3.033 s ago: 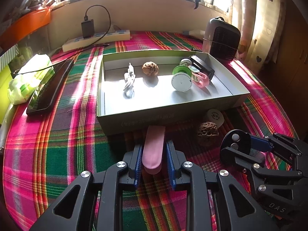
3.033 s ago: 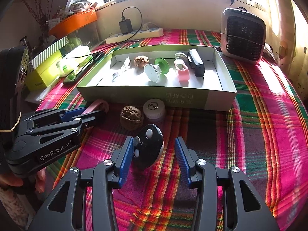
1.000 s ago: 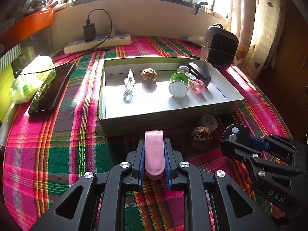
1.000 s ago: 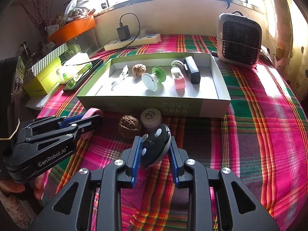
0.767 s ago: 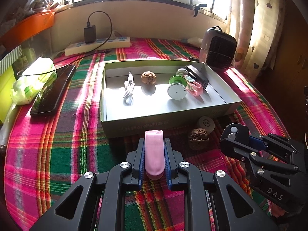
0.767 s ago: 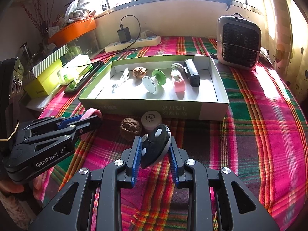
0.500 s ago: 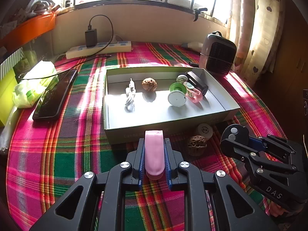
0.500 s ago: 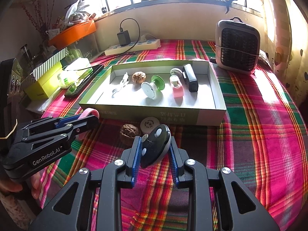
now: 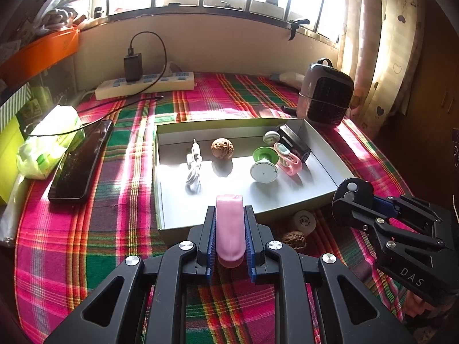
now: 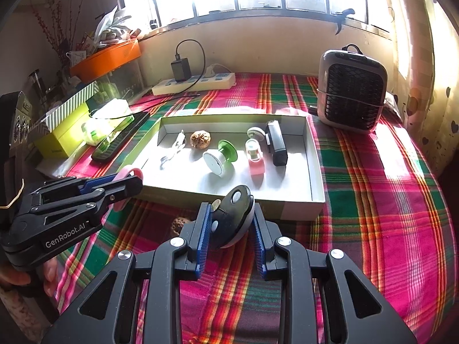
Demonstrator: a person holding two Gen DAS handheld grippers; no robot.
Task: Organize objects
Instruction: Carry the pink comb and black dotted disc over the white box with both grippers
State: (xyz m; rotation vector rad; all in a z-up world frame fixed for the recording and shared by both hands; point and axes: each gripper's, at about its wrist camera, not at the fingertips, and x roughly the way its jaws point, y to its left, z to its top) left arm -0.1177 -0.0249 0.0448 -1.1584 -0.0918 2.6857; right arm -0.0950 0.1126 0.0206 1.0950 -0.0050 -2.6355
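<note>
In the left wrist view my left gripper is shut on a pink oblong piece, held above the plaid cloth at the near edge of the shallow grey box. The box holds a white cable, a walnut, a green-and-white spool, a pink clip and a black device. My right gripper is shut on a black round device, also just short of the box. A second walnut and a white cap lie on the cloth before the box.
A small heater stands behind the box's right corner. Left of the box lie a black phone and a tissue pack. A power strip with a charger runs along the back wall. A yellow-green carton sits far left.
Both grippers have risen and come a little nearer to the box, each keeping its grip. The walnut and cap on the cloth now show lower, partly behind the fingers.
</note>
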